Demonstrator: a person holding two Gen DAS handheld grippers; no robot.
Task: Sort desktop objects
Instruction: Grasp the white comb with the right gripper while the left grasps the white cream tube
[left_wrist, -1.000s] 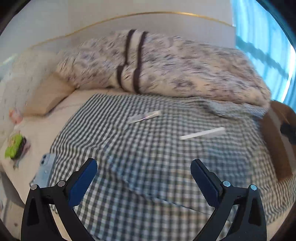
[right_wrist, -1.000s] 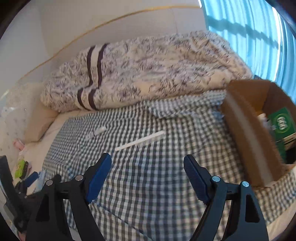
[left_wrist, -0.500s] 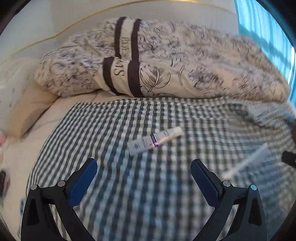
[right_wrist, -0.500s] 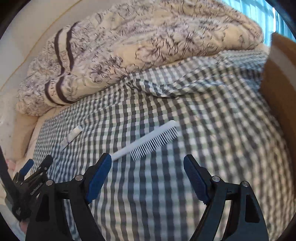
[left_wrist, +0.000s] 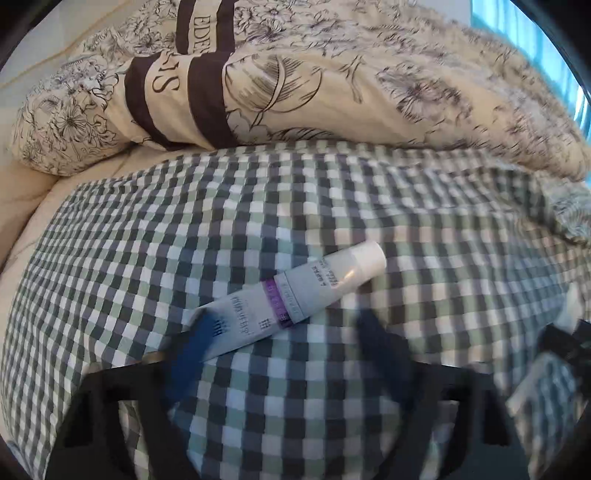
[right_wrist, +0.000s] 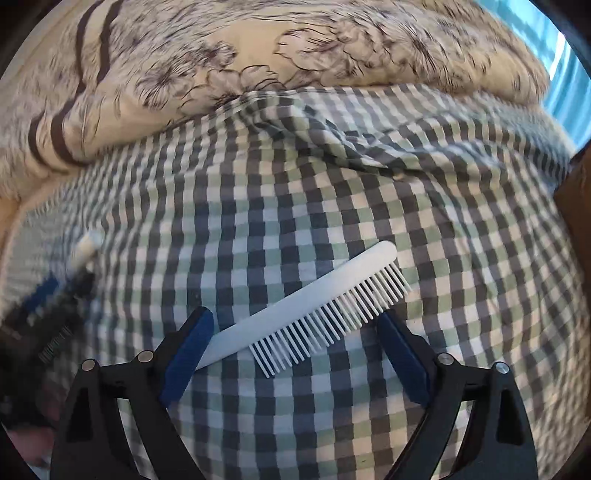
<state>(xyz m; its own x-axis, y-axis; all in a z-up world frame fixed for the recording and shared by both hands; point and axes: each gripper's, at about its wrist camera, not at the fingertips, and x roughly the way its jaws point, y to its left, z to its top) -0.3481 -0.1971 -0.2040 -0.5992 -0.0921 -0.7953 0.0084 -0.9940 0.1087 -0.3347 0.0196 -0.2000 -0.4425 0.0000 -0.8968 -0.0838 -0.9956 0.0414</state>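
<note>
Fingers on both grippers stand spread wide, gripping nothing. The right gripper (right_wrist: 295, 347) straddles a white comb (right_wrist: 306, 314) lying on the checked bedspread (right_wrist: 332, 184); its handle end touches the finger at 9 o'clock, teeth pointing toward 5 o'clock. The left gripper (left_wrist: 291, 343), blurred, hangs over a pale tube (left_wrist: 288, 299) with a purple band and white cap aimed at 2 o'clock. To grasp well, I would centre each gripper so its fingers close across the narrow width, press lightly into the soft bedspread, and take the comb by its solid spine, not its thin teeth. A floral duvet (left_wrist: 332, 74) lies bunched at 12 o'clock.
</note>
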